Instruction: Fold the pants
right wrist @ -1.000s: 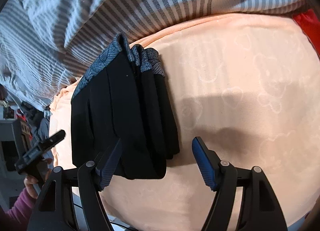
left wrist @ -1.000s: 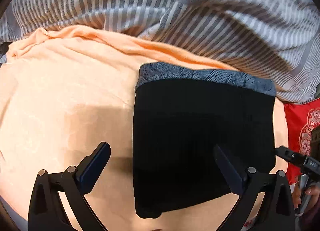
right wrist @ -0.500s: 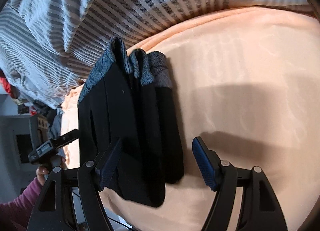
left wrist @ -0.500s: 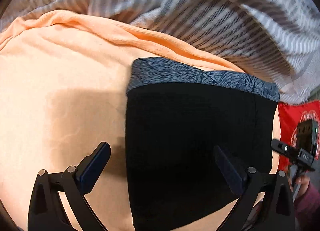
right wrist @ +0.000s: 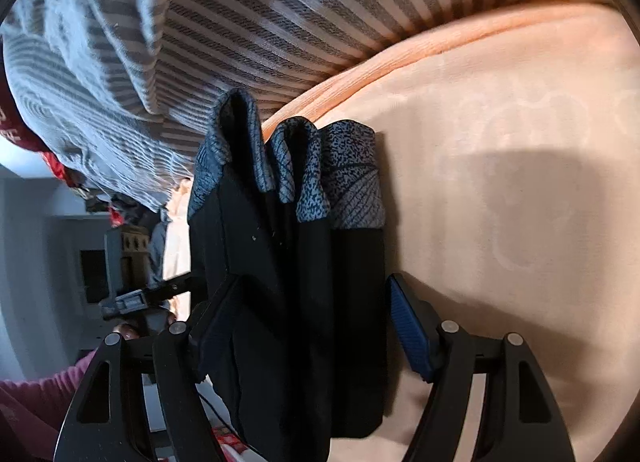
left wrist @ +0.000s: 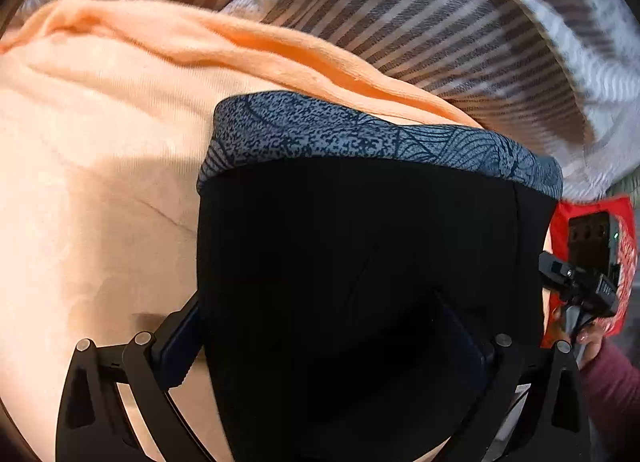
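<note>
The folded black pants (left wrist: 360, 254) with a grey-blue patterned waistband (left wrist: 360, 137) lie on a peach sheet (left wrist: 80, 181). My left gripper (left wrist: 320, 342) is open and low over them. Its left finger (left wrist: 180, 346) stands beside the pants' left edge, and its right finger (left wrist: 460, 338) is over the black cloth. In the right wrist view the pants (right wrist: 288, 282) show as stacked layers seen from one side. My right gripper (right wrist: 312, 322) is open around that stack. One finger (right wrist: 216, 326) lies against its left side, and the blue pad (right wrist: 408, 326) sits just off its right edge.
A grey-and-white striped duvet (left wrist: 460, 29) (right wrist: 220, 21) is bunched along the far side of the sheet. A red patterned cloth (left wrist: 624, 262) lies past the pants. A maroon sleeve (left wrist: 612, 382) (right wrist: 36, 398) shows at the frame edges. Grey furniture (right wrist: 60, 262) stands beyond the bed.
Both grippers have come down and closer to the pants, which now fill more of each view and sit between the fingers. Neither jaw width has changed.
</note>
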Demonstrator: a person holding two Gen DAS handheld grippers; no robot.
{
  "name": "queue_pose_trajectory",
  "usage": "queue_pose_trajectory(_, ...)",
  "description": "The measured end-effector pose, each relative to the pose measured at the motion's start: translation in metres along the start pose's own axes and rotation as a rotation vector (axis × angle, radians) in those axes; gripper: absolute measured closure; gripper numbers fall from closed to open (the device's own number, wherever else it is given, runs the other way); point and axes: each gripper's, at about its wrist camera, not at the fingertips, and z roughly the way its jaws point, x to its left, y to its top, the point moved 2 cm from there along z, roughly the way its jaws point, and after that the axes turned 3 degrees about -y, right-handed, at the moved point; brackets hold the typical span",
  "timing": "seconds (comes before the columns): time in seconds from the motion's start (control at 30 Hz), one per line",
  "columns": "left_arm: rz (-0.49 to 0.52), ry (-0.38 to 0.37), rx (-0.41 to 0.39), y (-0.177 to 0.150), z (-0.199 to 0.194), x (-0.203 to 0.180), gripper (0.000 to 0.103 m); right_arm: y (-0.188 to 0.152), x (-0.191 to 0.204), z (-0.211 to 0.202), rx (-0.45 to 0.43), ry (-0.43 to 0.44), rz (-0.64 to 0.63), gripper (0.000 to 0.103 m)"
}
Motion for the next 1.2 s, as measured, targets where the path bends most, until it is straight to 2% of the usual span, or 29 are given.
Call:
queue_pose_trajectory(0.1,-0.037,0.016,-0.026,-0.002,0.001,-0.003,0.000,0.000,-0.005,0.002,0.001,0.026,0.065,0.028)
queue_pose_trajectory(0.13,-0.029,0.025,-0.040,-0.009,-0.004,-0.004,0.005,-0.001,-0.005,0.002,0.004,0.023,0.082,0.030)
queue_pose_trajectory(0.2,-0.014,0.040,-0.067,-0.014,-0.010,-0.014,0.015,-0.003,-0.002,0.000,0.005,0.008,0.101,0.045)
queue_pose_trajectory(0.27,-0.004,0.046,-0.083,-0.018,-0.016,-0.023,0.029,-0.005,0.004,-0.005,0.000,0.013,0.102,0.055)
queue_pose_trajectory(0.37,0.001,0.065,-0.109,-0.024,-0.028,-0.034,0.038,-0.009,0.011,-0.013,-0.007,0.035,0.096,0.061)
queue_pose_trajectory(0.7,0.020,0.101,-0.158,-0.056,-0.058,-0.079,0.039,-0.026,0.020,-0.053,-0.005,0.094,0.052,0.063)
queue_pose_trajectory(0.83,0.024,0.097,-0.171,-0.075,-0.065,-0.094,0.039,-0.046,0.020,-0.078,-0.012,0.091,0.038,0.063)
queue_pose_trajectory(0.97,0.035,0.095,-0.139,-0.099,-0.056,-0.105,0.039,-0.076,0.019,-0.096,-0.022,0.060,0.040,0.063)
queue_pose_trajectory(1.1,0.066,0.089,-0.109,-0.120,-0.046,-0.099,0.039,-0.104,0.006,-0.097,-0.040,0.048,0.080,0.063)
queue_pose_trajectory(1.2,0.052,0.114,-0.104,-0.129,-0.036,-0.086,0.039,-0.119,-0.006,-0.088,-0.041,0.014,0.106,0.063)
